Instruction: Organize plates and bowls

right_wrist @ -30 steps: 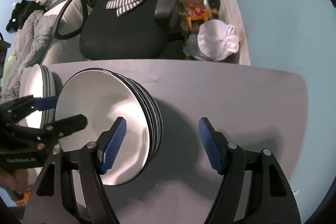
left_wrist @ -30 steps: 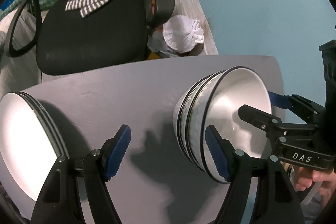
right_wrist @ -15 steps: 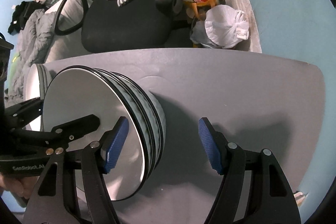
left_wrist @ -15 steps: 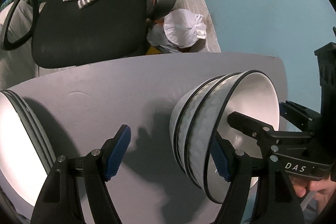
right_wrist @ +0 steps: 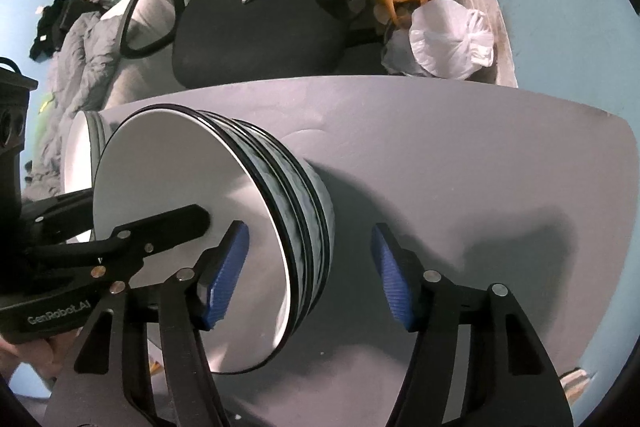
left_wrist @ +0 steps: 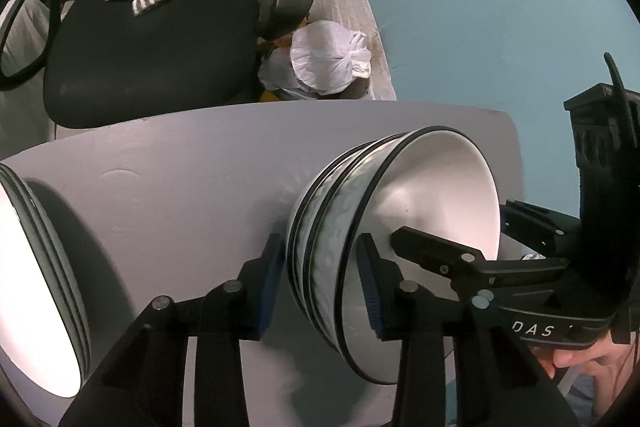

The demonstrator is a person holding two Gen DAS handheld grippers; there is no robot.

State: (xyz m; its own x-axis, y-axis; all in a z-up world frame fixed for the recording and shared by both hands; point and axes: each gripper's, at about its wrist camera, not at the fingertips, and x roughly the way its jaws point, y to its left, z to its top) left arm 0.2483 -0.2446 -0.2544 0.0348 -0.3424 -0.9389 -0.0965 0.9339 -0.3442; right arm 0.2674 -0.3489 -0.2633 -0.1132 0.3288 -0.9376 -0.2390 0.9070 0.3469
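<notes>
Closing in, left gripper (left_wrist: 320,287) fingers (left_wrist: 370,291) are straddling the bowls' (left_wrist: 384,227) rim wall; right gripper (right_wrist: 308,275) fingers, wider, are bracketing the opposite rim, grip uncertain.

Stack of bowls (right_wrist: 296,211) on grey table (right_wrist: 480,163), its rim between right gripper (right_wrist: 308,275) fingers, plates (right_wrist: 86,147) behind.

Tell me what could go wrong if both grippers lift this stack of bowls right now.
1. The left gripper has just been closing across several nested walls of the stack of bowls; such a pinch may slip or lift only some bowls.
2. The right gripper, also just closing, has its pads clear of the rim, so a lift now could tilt the stack.
3. The stack of plates sits nearby; a swing might knock it.
</notes>
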